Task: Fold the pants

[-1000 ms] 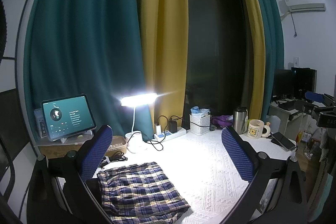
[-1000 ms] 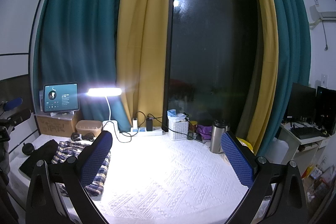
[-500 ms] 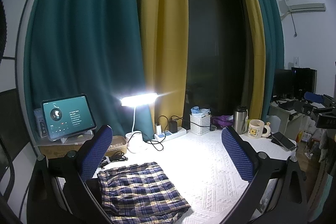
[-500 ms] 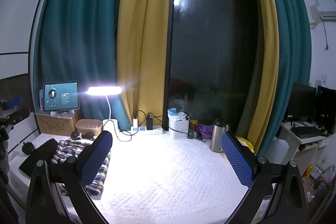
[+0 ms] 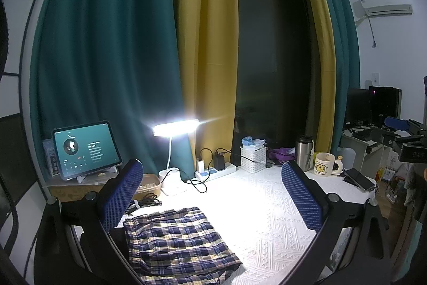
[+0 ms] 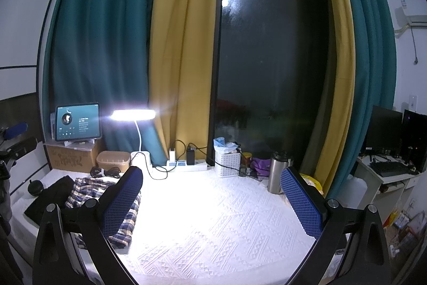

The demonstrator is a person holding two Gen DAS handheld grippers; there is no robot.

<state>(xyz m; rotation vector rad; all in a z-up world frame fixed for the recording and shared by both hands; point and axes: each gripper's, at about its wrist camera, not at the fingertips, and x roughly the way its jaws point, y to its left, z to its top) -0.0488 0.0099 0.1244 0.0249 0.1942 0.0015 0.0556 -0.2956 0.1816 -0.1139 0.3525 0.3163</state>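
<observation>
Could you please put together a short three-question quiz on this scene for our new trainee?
1. True or false: the left gripper grips the plaid pants.
2. What lies beside the pants on their far-left side in the right wrist view? A) a dark garment B) a towel C) a book
3. Fill in: the mug stands next to the steel ____.

Key:
1. False; both it and the right gripper are open and hold nothing.
2. A, the dark garment.
3. Tumbler.

The pants (image 5: pixel 176 239) are plaid, navy and cream with thin yellow lines, and lie flat on the white textured worktop (image 5: pixel 267 210) as a folded, roughly rectangular bundle. They sit near the worktop's left edge, toward its near corner, partly overlapping a dark cloth (image 6: pixel 50 196).
</observation>
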